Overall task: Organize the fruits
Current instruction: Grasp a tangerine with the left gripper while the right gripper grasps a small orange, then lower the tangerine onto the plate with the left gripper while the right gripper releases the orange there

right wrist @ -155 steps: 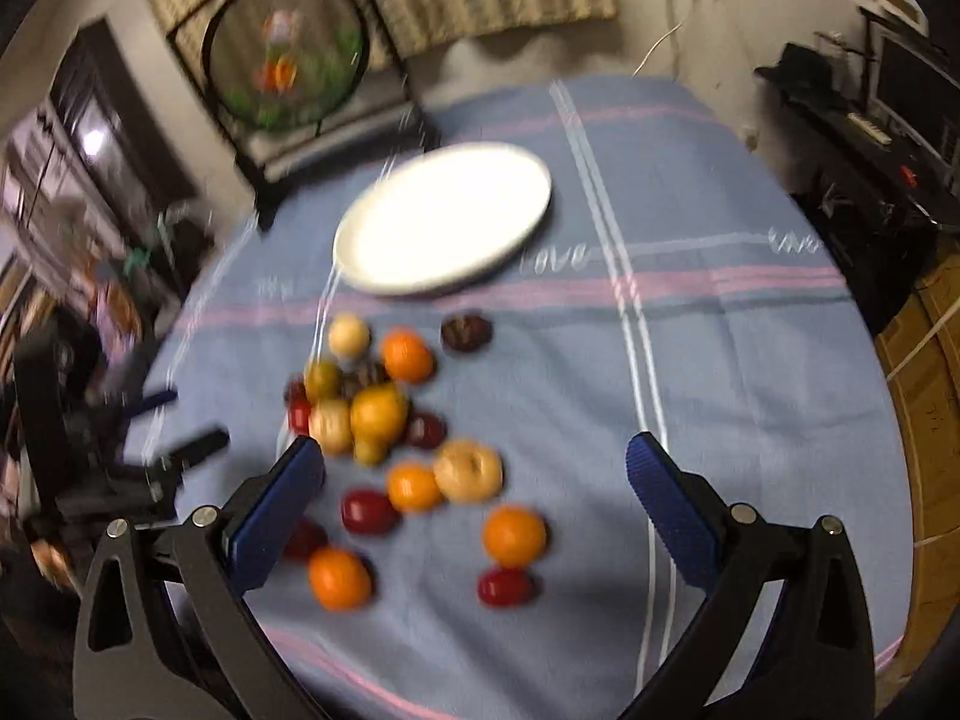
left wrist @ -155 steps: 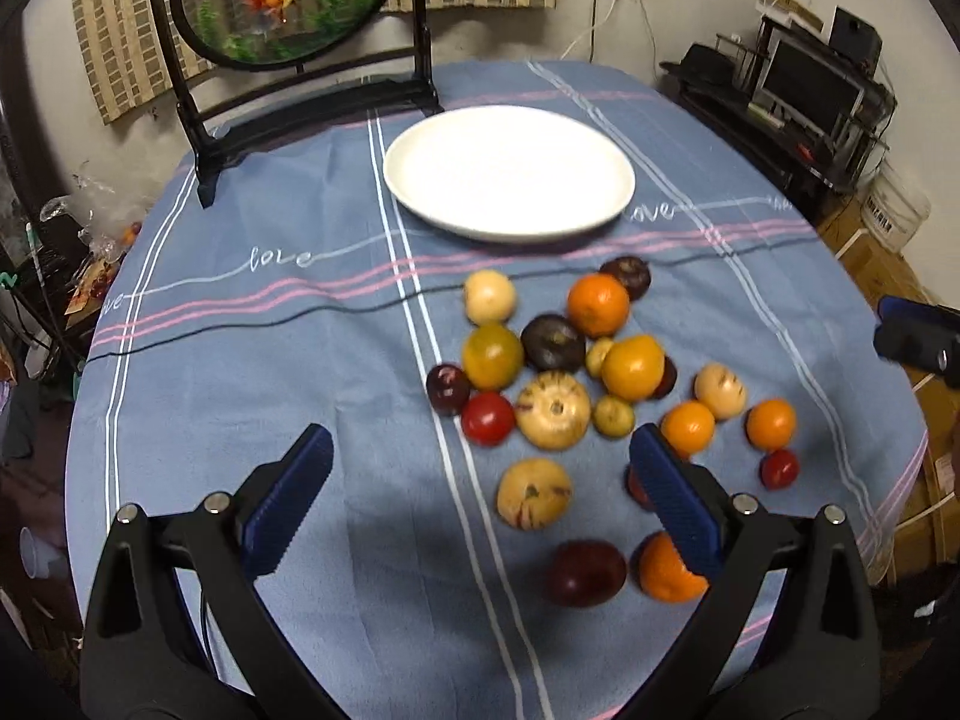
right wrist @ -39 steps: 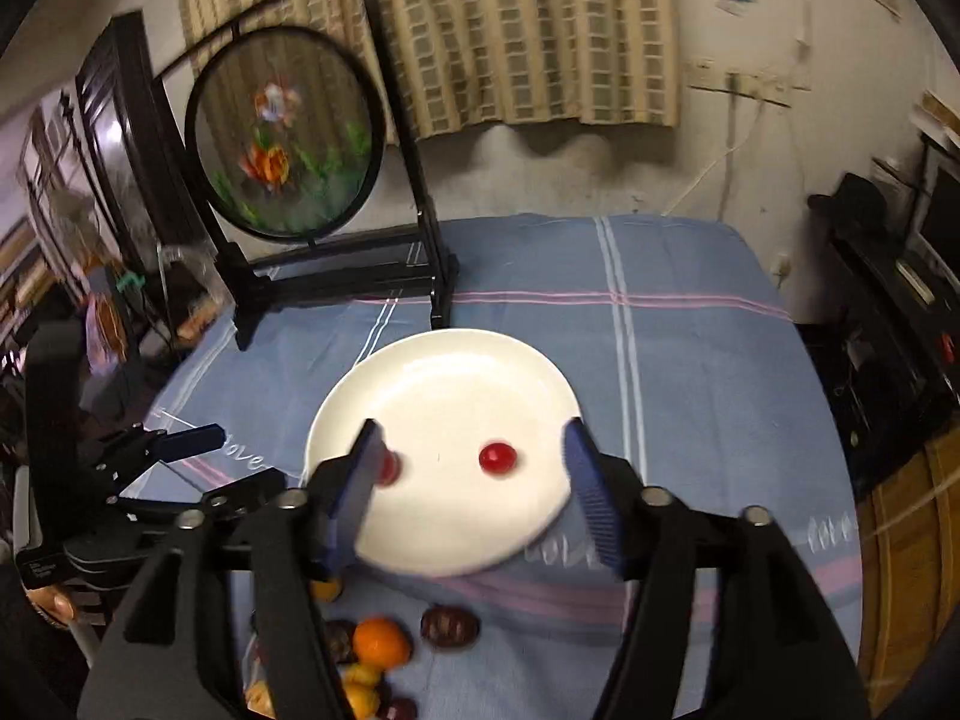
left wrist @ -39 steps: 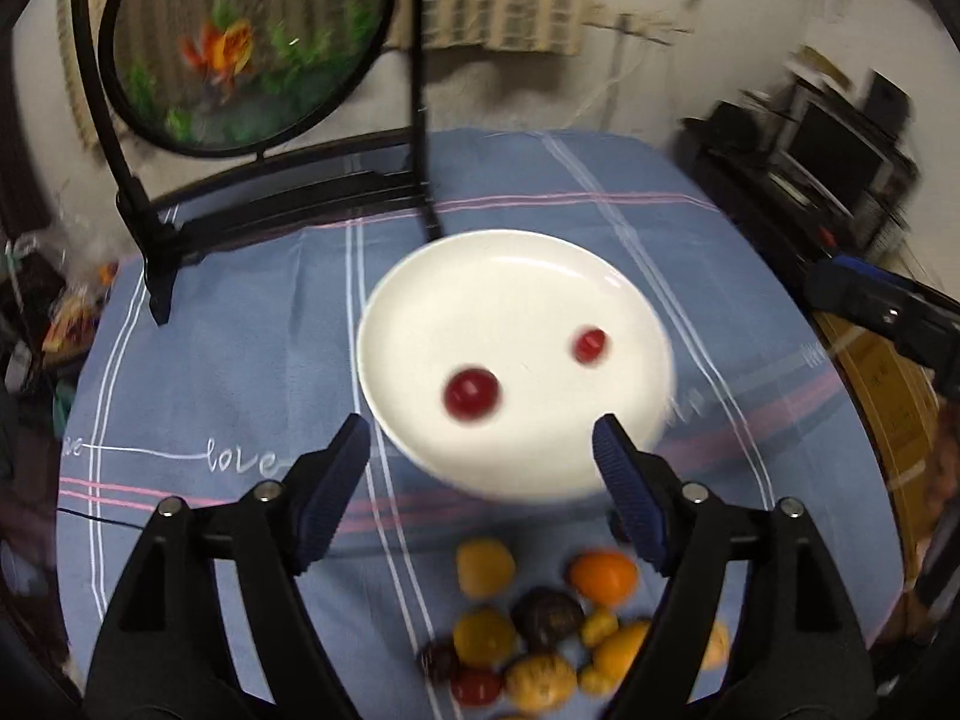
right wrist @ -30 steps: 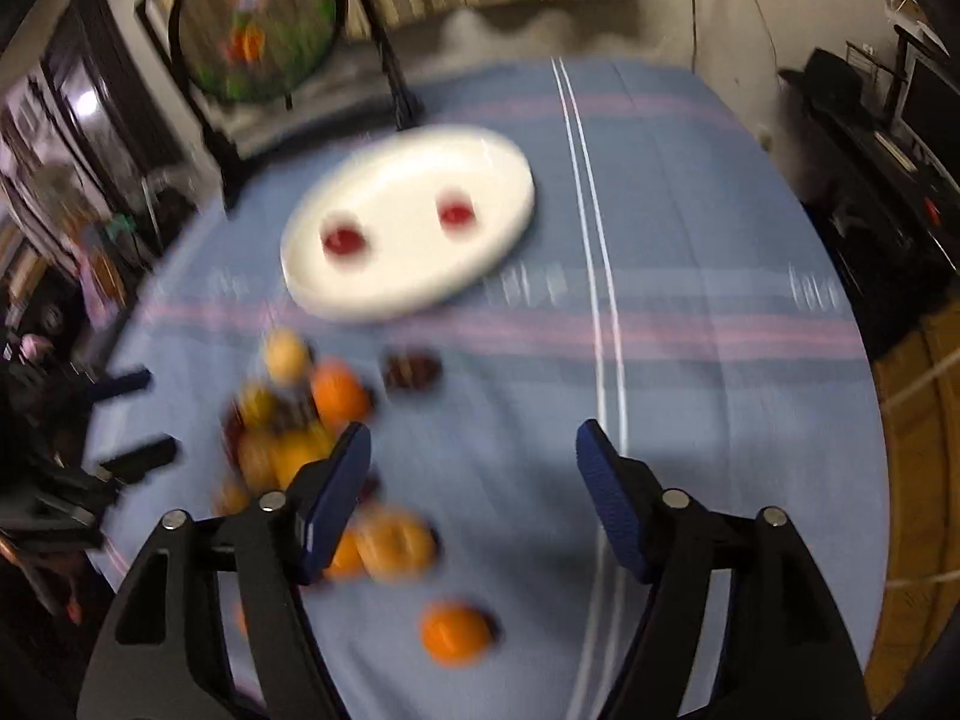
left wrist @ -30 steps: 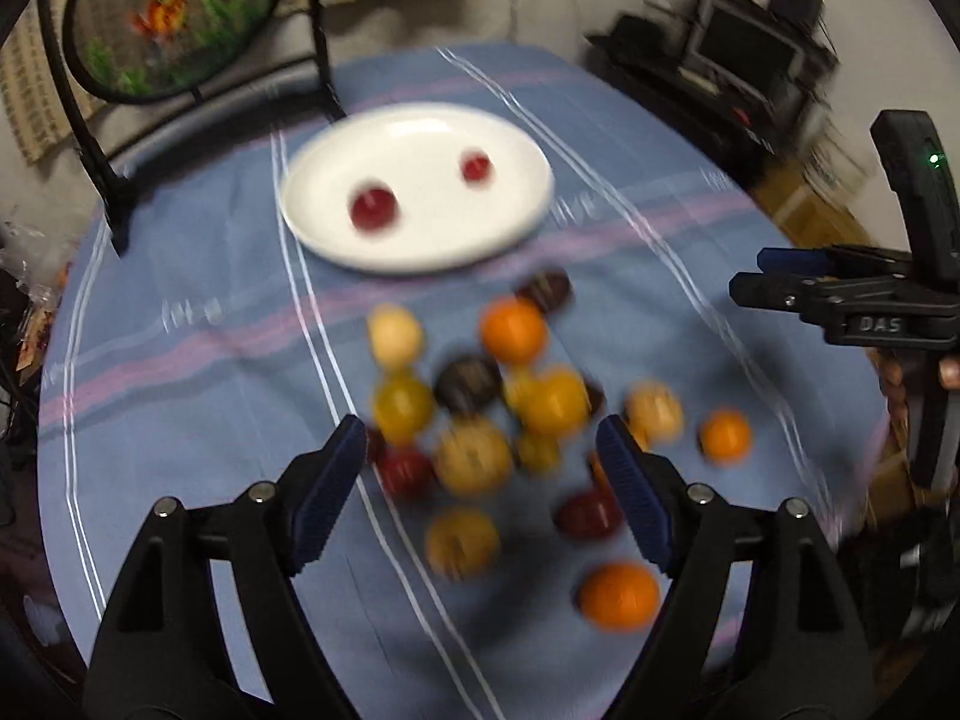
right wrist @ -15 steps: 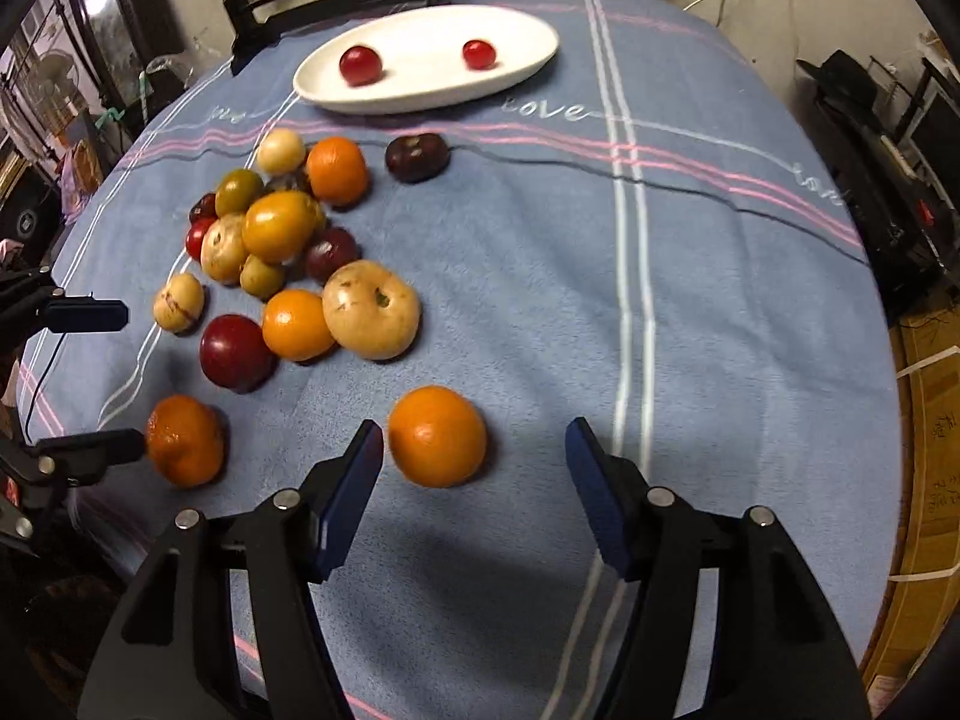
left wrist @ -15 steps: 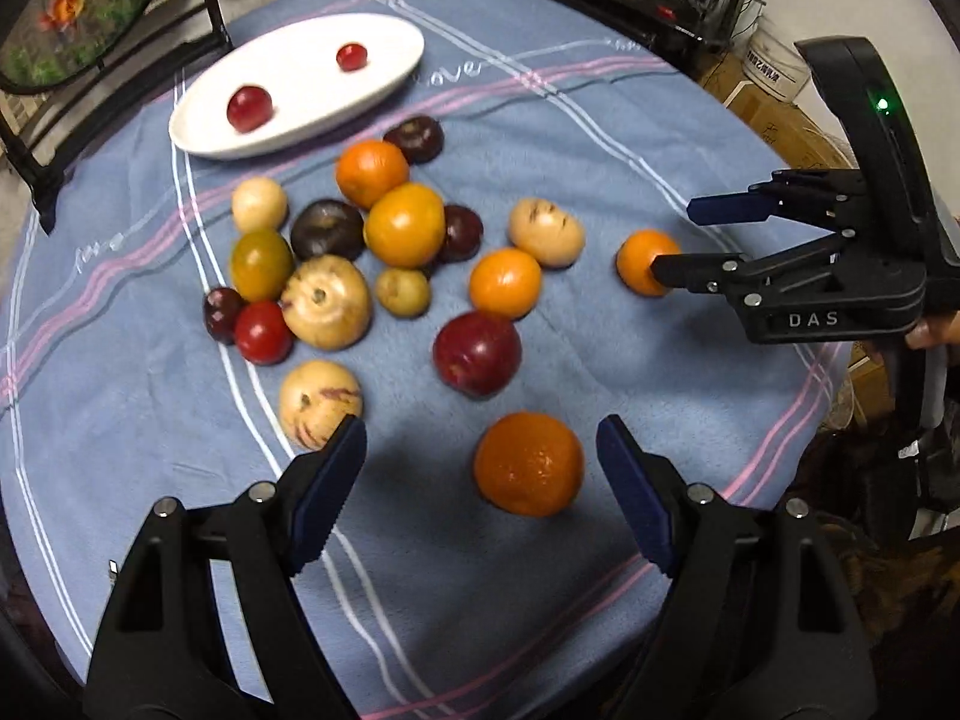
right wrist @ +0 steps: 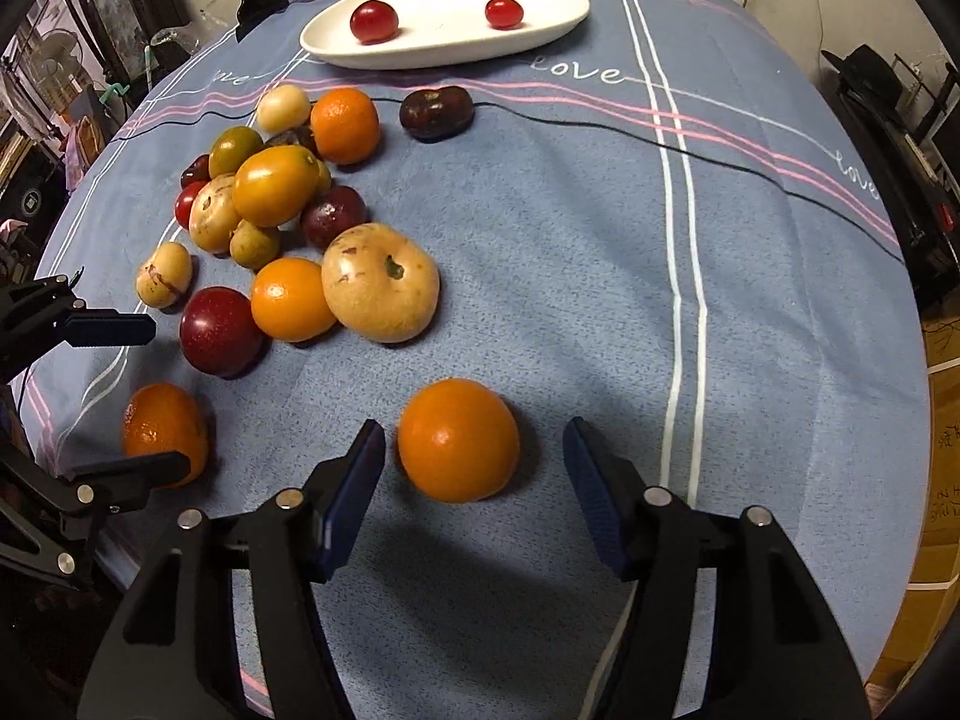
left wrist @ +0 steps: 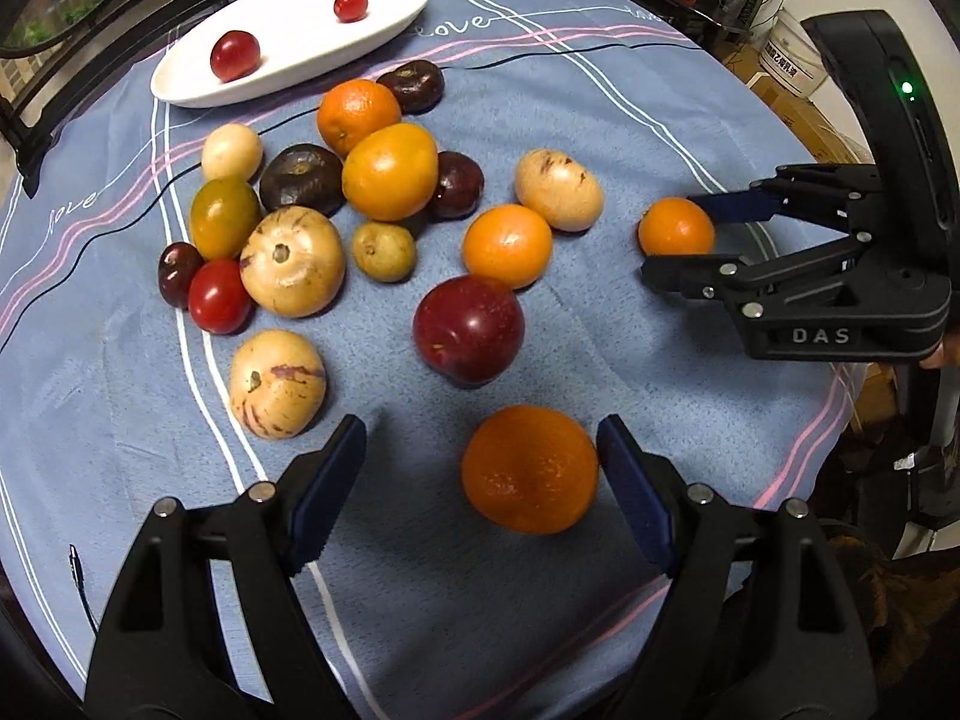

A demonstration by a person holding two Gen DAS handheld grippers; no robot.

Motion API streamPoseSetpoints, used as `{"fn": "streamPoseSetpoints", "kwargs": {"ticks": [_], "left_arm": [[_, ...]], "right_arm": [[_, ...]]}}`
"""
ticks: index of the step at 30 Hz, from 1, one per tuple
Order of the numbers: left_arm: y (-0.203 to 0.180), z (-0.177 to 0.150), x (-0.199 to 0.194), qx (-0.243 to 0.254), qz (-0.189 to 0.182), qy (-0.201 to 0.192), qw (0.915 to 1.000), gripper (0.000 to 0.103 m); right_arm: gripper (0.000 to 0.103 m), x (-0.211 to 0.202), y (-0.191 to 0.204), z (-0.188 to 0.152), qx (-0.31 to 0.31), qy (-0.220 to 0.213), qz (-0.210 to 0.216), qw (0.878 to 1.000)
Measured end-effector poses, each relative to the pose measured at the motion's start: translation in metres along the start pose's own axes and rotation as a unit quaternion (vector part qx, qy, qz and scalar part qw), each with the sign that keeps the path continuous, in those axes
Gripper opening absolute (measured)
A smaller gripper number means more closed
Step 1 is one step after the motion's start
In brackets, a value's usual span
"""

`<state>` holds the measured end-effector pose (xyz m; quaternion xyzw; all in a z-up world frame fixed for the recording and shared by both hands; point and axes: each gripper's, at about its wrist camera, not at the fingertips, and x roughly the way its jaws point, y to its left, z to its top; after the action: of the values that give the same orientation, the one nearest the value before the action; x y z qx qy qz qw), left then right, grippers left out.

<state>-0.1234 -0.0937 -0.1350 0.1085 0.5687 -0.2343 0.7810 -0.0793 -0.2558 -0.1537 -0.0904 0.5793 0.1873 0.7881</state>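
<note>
A white plate [left wrist: 384, 24] at the far side holds two small red fruits [left wrist: 235, 54] [left wrist: 351, 5]. Several oranges, plums and pale fruits lie loose on the blue tablecloth. My left gripper [left wrist: 480, 498] is open, with a large orange [left wrist: 528, 468] between its fingers near the table's front edge. My right gripper [right wrist: 471, 489] is open around a smaller orange [right wrist: 459, 438]. The right gripper also shows in the left wrist view [left wrist: 690, 240], its fingers either side of that orange [left wrist: 675, 227]. The plate shows in the right wrist view too [right wrist: 444, 42].
A dark red plum [left wrist: 468, 329] and a pale striped fruit [left wrist: 277, 384] lie just ahead of the left gripper. A black framed stand [left wrist: 108, 18] rises behind the plate. Shelves and boxes stand beyond the table's right edge [left wrist: 798, 120].
Both grippers have come back from over the plate and dropped low to the near fruits. Each now has an orange between its open fingers, closer than half a second ago.
</note>
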Motion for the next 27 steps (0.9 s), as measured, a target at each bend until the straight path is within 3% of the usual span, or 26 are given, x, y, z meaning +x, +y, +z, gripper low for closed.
{"fn": "streamPoseSetpoints", "kwargs": {"ticks": [3, 4, 6, 9, 12, 21, 25, 27], "left_arm": [[-0.002, 0.000, 0.002, 0.003, 0.004, 0.005, 1.0000, 0.080], [-0.002, -0.001, 0.003, 0.003, 0.003, 0.007, 1.0000, 0.079], [-0.002, -0.001, 0.005, -0.001, -0.013, 0.012, 0.9998, 0.070], [-0.006, -0.001, 0.004, 0.000, -0.041, 0.015, 0.9990, 0.046], [-0.012, 0.000, 0.003, 0.011, -0.024, 0.013, 0.9996, 0.045], [0.003, 0.013, -0.028, -0.007, -0.021, -0.020, 0.9996, 0.045], [0.019, 0.033, -0.051, -0.035, -0.010, -0.052, 0.9980, 0.045], [0.029, 0.047, -0.060, -0.050, 0.016, -0.064, 0.9966, 0.045]], "right_arm": [[0.038, 0.000, 0.004, 0.001, -0.014, 0.000, 0.002, 1.000], [0.038, -0.001, 0.004, 0.002, -0.015, 0.001, 0.002, 1.000], [0.038, 0.000, 0.005, 0.002, -0.016, 0.004, 0.003, 1.000], [0.038, -0.001, 0.005, 0.001, -0.018, 0.008, 0.004, 1.000], [0.038, -0.002, 0.005, 0.000, -0.019, 0.009, 0.005, 1.000], [0.038, -0.011, 0.001, -0.002, -0.005, 0.008, 0.018, 1.000], [0.038, -0.026, 0.002, 0.014, 0.000, -0.008, 0.038, 0.999], [0.038, -0.038, 0.005, 0.027, -0.003, -0.027, 0.046, 0.999]]}}
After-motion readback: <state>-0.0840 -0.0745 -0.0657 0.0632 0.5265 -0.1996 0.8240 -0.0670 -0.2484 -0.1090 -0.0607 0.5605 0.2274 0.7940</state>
